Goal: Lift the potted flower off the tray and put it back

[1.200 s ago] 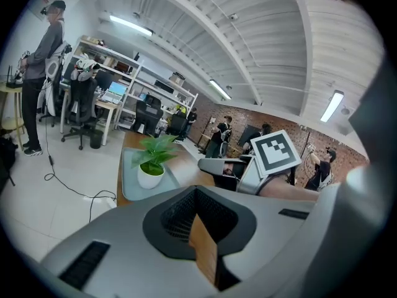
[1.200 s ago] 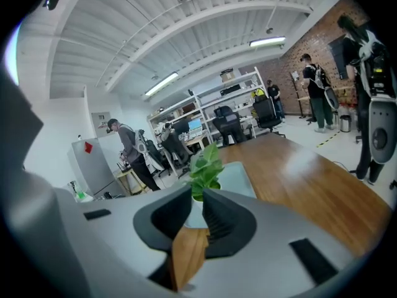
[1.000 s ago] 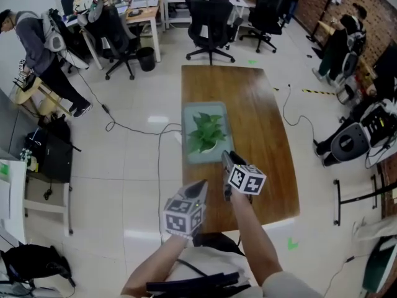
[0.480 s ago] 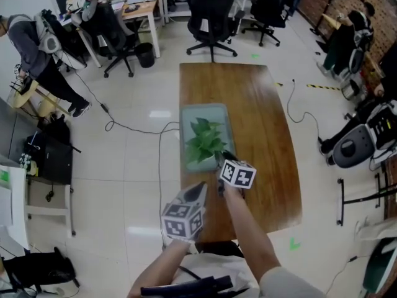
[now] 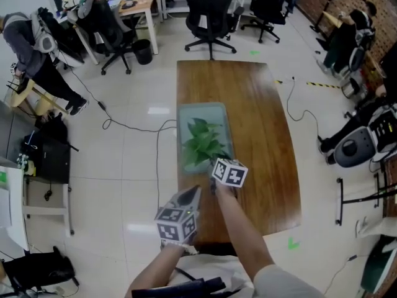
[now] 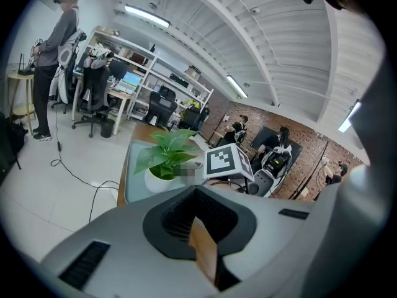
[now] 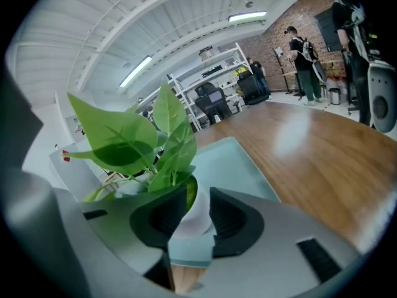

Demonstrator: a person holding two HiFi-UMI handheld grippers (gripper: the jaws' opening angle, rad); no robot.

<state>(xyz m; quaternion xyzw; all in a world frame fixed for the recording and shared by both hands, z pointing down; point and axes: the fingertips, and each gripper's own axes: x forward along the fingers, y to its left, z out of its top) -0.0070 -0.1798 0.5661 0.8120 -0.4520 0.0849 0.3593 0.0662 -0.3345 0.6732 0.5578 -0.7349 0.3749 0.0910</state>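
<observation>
A green potted flower [image 5: 201, 141] in a white pot [image 6: 156, 179] stands on a pale tray [image 5: 214, 113] at the left side of the wooden table [image 5: 260, 117]. My right gripper [image 5: 215, 164] reaches the pot from the near side. In the right gripper view its jaws are closing, with the pot's white wall [image 7: 197, 219] in the gap between them and the leaves [image 7: 133, 141] just above; the pads do not visibly press. My left gripper [image 5: 193, 193] hangs nearer, off the tray, its tips together with nothing between them.
Black office chairs [image 5: 211, 11] stand past the table's far end. A person [image 5: 37, 42] stands at the far left by desks, and a cable [image 5: 130, 128] runs across the floor towards the table. More people and a machine [image 5: 353, 144] are at the right.
My right gripper has moved forward and down to the pot, and its marker cube now overlaps the leaves' near edge. The left gripper has drifted slightly down.
</observation>
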